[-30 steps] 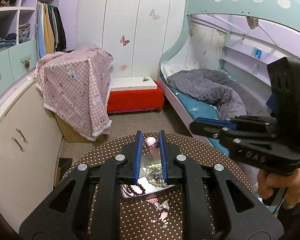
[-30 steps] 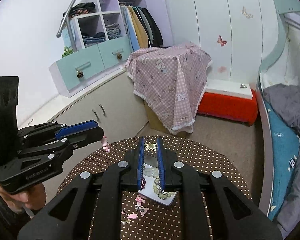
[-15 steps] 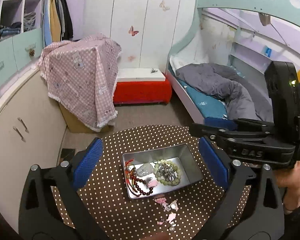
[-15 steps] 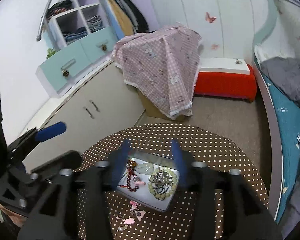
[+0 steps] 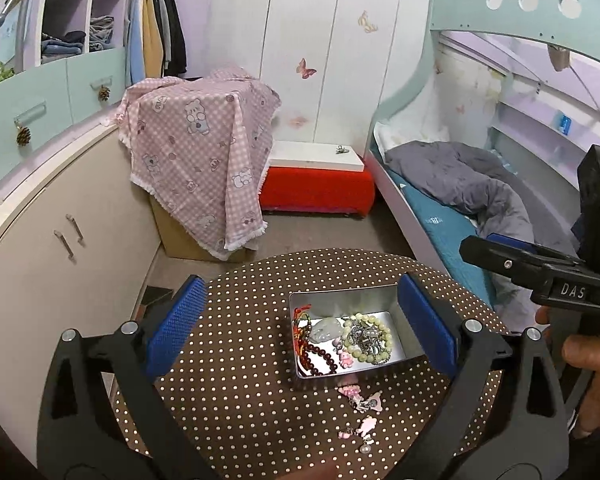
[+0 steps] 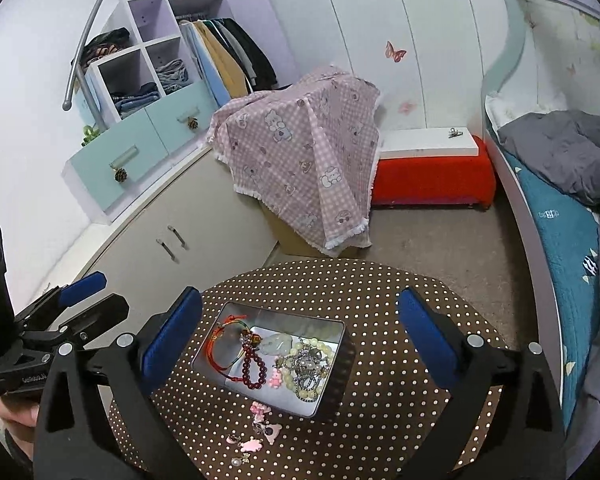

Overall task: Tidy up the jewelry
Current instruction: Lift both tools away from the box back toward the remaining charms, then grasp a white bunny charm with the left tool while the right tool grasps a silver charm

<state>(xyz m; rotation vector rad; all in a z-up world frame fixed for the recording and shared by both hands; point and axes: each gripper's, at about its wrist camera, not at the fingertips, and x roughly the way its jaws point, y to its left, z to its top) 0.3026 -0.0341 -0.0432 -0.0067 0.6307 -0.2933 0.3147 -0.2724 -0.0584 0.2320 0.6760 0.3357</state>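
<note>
Left wrist view looks down along the left gripper (image 5: 302,326), whose blue-padded jaws stand spread wide, one pad (image 5: 176,324) left of the metal tin (image 5: 342,294) and the other at the tin's right wall, with nothing between them but air. It hovers above the round brown polka-dot table (image 5: 240,380), tilted forward and down toward the tin. At the right edge the right gripper (image 5: 496,250) juts in from the side, roughly level, with a bare hand (image 5: 592,364) wrapped round its handle below.

Right wrist view shows the right gripper's own jaws parted just as widely, straddling the tin from above and holding nothing. The left gripper (image 6: 88,296) appears at the lower left, pointing up and right.

Inside the tin lie a red cord bracelet (image 6: 220,344), a dark red bead bracelet (image 6: 254,368), a pale jade pendant (image 6: 276,344), a pale green bead bracelet (image 6: 300,372) tangled with a silver chain (image 6: 306,362), and a small pink bear charm (image 6: 275,378). Several pink charms (image 6: 260,428) lie loose on the tablecloth just beside the tin's near edge, outside it. A pink checked cloth (image 6: 300,152) drapes a box beyond the table
</note>
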